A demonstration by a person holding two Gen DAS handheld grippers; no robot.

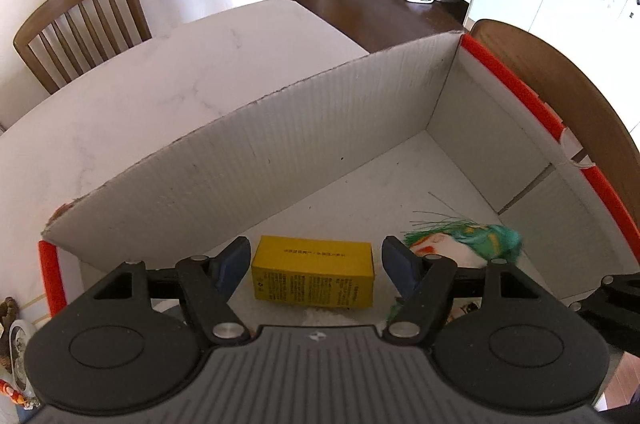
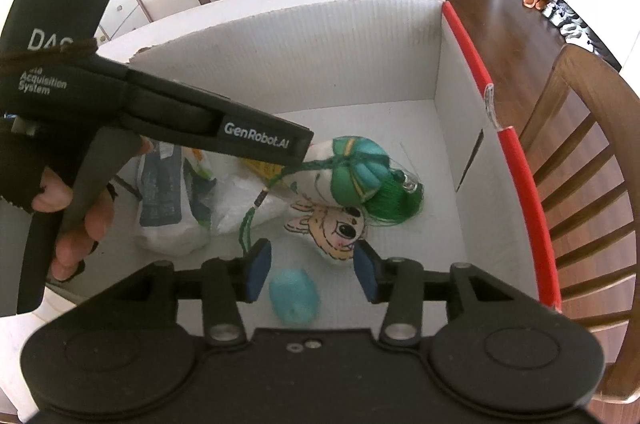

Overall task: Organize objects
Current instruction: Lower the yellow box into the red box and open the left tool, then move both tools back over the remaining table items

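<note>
On a white table (image 1: pixel 140 96) by wooden chairs (image 1: pixel 80 24), both grippers' fingers gape, seemingly empty, over a cardboard box (image 1: pixel 280 128).

White corrugated cardboard box with red edge trim (image 2: pixel 472 60) stands on the white marble-patterned table (image 1: pixel 140 96). Inside: small turquoise soft toy (image 2: pixel 294 298) at 6 o'clock, flat cartoon-face plush (image 2: pixel 340 228) centre, green tasselled sachet (image 2: pixel 360 176) behind it, white plastic packets (image 2: pixel 172 200) at 9 o'clock.

Far half of white corrugated cardboard box (image 2: pixel 340 56) floor bare, open from above. Near half crowded: yellow rectangular carton (image 1: pixel 314 274), green-tasselled plush doll (image 2: pixel 352 176), white plastic bags (image 2: pixel 172 200), pale blue soft lump (image 2: pixel 294 298). Tall box walls block sideways entry.
</note>
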